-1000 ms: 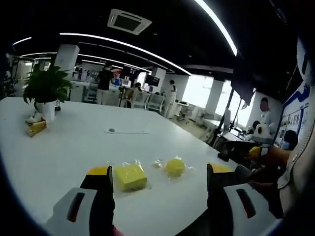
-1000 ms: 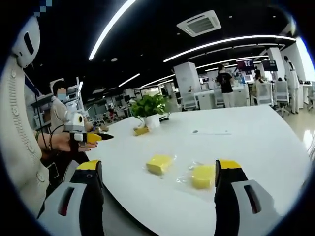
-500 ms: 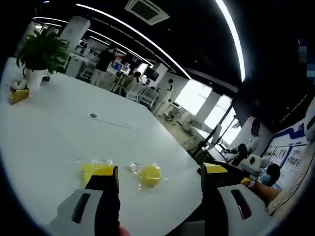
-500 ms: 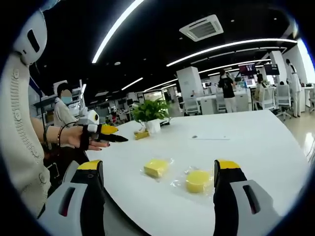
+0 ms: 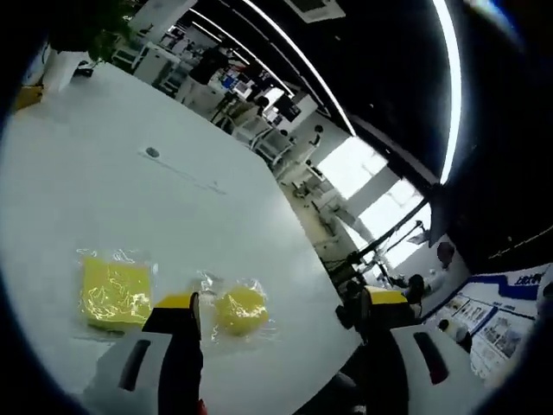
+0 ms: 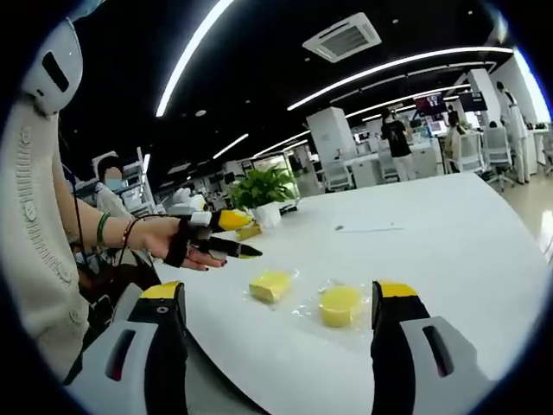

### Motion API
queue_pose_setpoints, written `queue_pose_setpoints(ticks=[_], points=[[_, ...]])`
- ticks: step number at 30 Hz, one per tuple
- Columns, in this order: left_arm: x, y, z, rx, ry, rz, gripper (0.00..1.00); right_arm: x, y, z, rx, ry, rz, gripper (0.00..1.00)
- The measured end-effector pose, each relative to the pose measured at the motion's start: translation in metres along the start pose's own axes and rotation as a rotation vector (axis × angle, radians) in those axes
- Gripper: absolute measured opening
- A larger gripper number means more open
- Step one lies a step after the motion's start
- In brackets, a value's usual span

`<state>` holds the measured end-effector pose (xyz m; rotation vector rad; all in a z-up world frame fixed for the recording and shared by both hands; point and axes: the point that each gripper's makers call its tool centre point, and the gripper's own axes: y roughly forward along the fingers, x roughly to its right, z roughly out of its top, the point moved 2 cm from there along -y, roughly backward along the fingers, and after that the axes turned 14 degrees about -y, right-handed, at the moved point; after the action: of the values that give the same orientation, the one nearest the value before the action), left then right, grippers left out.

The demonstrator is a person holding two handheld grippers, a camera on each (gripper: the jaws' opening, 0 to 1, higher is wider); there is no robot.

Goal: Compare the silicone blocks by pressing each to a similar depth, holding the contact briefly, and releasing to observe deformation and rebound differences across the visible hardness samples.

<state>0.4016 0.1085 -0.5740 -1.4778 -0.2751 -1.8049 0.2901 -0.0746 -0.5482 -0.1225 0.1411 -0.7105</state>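
Neither the square block [image 5: 114, 292] nor the round block [image 5: 240, 309], both near the bench [image 5: 130, 207] edge, looks pressed yet: the left gripper [image 5: 276, 316] hovers wide above them, the right gripper [image 6: 275, 303] wide too.

No legible text; perhaps blurred characters on the blue wall panel [image 5: 505, 290].

Both grippers' jaws spread wide.

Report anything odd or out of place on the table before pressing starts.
Nothing is spilled or damaged. The square silicone block and the round silicone block lie flat but are still in clear plastic wrap, so any press goes through the film.
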Motion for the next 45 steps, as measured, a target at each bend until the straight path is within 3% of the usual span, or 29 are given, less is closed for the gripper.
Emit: queue_pose_setpoints(ticks=[1, 10, 14, 20, 25, 33, 38, 41, 45], points=[[-0.002, 0.007, 0.000, -0.006, -0.053, -0.006, 0.80, 0.001, -0.001, -0.002, -0.001, 0.005, 0.001, 0.82], [-0.027, 0.051, -0.002, -0.029, -0.138, 0.051, 0.78, 0.018, -0.006, -0.017, -0.033, 0.049, -0.010, 0.80], [-0.047, 0.067, -0.005, -0.020, -0.224, 0.108, 0.78, 0.021, -0.006, -0.024, -0.047, 0.073, -0.008, 0.78], [-0.065, 0.089, -0.007, -0.035, -0.235, 0.146, 0.77, 0.025, -0.003, -0.031, -0.065, 0.092, -0.005, 0.76], [-0.077, 0.100, -0.007, -0.025, -0.331, 0.169, 0.77, 0.032, 0.000, -0.033, -0.068, 0.110, -0.010, 0.75], [-0.094, 0.115, -0.009, -0.036, -0.363, 0.203, 0.72, 0.043, 0.003, -0.035, -0.061, 0.130, -0.020, 0.73], [-0.102, 0.122, -0.008, -0.029, -0.365, 0.211, 0.54, 0.049, 0.003, -0.039, -0.063, 0.145, -0.027, 0.71], [-0.103, 0.127, -0.015, -0.059, -0.347, 0.221, 0.45, 0.053, 0.004, -0.042, -0.067, 0.155, -0.028, 0.71], [-0.110, 0.129, -0.017, -0.065, -0.319, 0.260, 0.33, 0.054, 0.006, -0.045, -0.068, 0.169, -0.026, 0.69]])
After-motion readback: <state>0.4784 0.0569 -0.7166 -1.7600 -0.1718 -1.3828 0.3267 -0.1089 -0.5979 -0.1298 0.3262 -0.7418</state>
